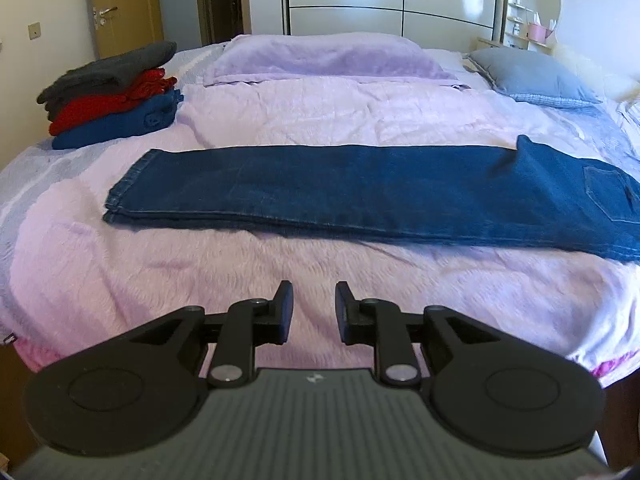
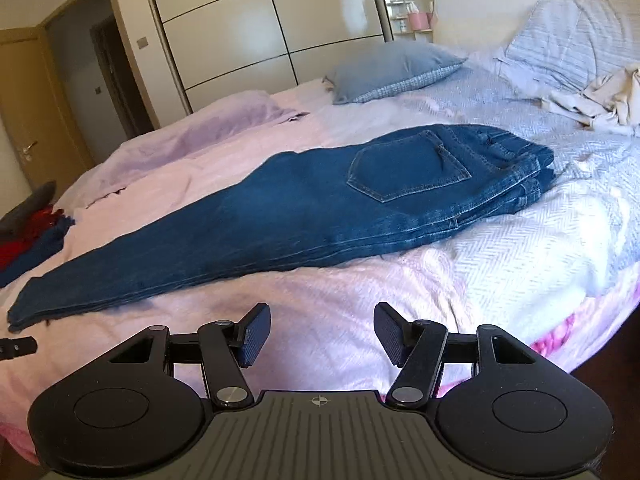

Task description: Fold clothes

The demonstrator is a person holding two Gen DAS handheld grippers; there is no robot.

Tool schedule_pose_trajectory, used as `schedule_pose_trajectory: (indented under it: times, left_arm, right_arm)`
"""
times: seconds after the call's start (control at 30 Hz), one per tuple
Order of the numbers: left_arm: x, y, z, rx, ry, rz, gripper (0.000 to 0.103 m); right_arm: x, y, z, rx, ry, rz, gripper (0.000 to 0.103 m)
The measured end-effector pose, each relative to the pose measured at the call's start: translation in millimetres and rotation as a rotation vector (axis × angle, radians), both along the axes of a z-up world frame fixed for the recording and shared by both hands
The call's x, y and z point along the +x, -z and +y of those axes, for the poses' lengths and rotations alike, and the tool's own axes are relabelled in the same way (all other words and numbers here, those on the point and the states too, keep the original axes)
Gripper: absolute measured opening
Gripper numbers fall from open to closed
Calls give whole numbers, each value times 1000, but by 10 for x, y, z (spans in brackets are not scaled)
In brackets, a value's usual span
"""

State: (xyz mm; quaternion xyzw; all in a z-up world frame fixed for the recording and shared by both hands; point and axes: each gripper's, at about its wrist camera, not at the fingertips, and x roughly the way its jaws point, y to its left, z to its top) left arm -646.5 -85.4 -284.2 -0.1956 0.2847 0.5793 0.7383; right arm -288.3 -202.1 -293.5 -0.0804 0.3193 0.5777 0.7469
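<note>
The left gripper [image 1: 314, 312] hangs over the pink blanket [image 1: 240, 264] with its fingers a little apart and nothing between them; the right gripper [image 2: 322, 334] hangs likewise, its fingers wide apart and empty. Ahead of both sets of fingertips, apart from them, the jeans [image 1: 360, 192] lie flat across the bed, already folded leg on leg into one long strip: the hem end sits ahead and left of the left fingers, the waist end with its back pocket [image 2: 408, 168] ahead and right of the right fingers. Denim is heavy, thick and soft, not slippery or fragile; stacked layers will probably sag and slide apart unless pinched through all layers. A sensible hold is the hem corners, carried over to the waist. Farther left stands a stack [image 1: 112, 96] of folded clothes.
</note>
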Motion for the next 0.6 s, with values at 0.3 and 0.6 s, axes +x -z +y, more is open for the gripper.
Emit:
schedule_pose_trajectory:
  times: [0.3, 0.6]
  left_arm:
    - [-1, -239, -498, 73, 20, 14, 30]
    - [-28, -371, -654, 106, 28, 3, 31]
  right_arm:
    - [-163, -313, -291, 52, 9, -40, 61]
    - [-166, -414, -530, 77, 48, -38, 61]
